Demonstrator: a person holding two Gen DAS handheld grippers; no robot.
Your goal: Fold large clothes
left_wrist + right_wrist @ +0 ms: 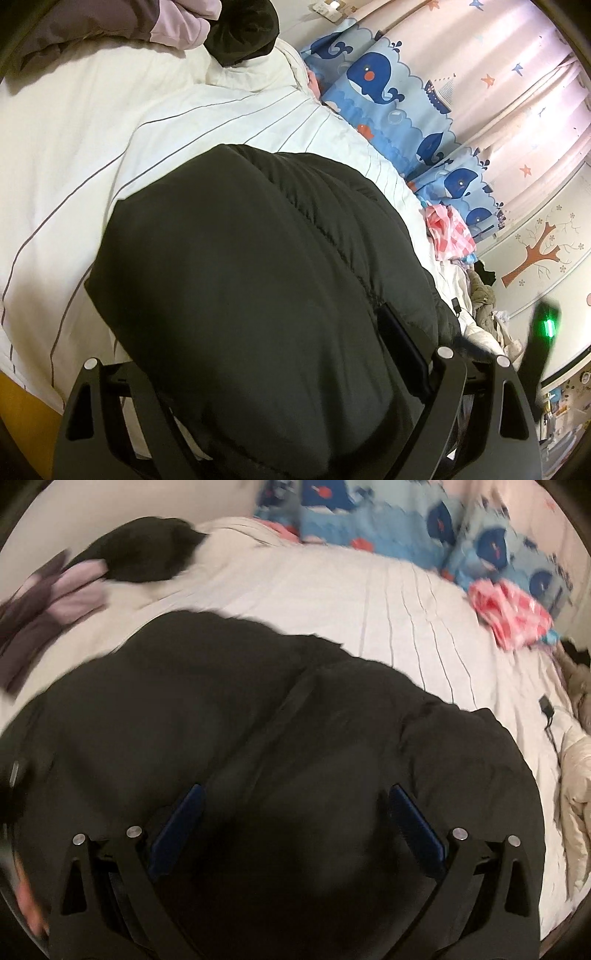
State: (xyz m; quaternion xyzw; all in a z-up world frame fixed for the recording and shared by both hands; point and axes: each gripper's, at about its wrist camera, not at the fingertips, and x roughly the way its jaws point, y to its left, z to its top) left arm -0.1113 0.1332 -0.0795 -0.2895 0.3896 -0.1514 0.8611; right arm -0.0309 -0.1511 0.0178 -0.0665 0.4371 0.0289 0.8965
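Note:
A black puffy jacket lies bunched on the white striped bedcover. In the left wrist view it bulges up between the fingers of my left gripper. It hides the left finger, and only the right pad shows, at the fabric's edge. The jaws stand wide and I see no pinch. In the blurred right wrist view the same jacket fills the lower frame. My right gripper hangs over it, open, with both blue pads showing and fabric under the gap.
A black garment and a purple-grey one lie at the far end. Whale-print padding lines the curtain side, with a pink cloth and a clothes pile. A cream garment lies at the right. A dark device with a green light hovers at the right.

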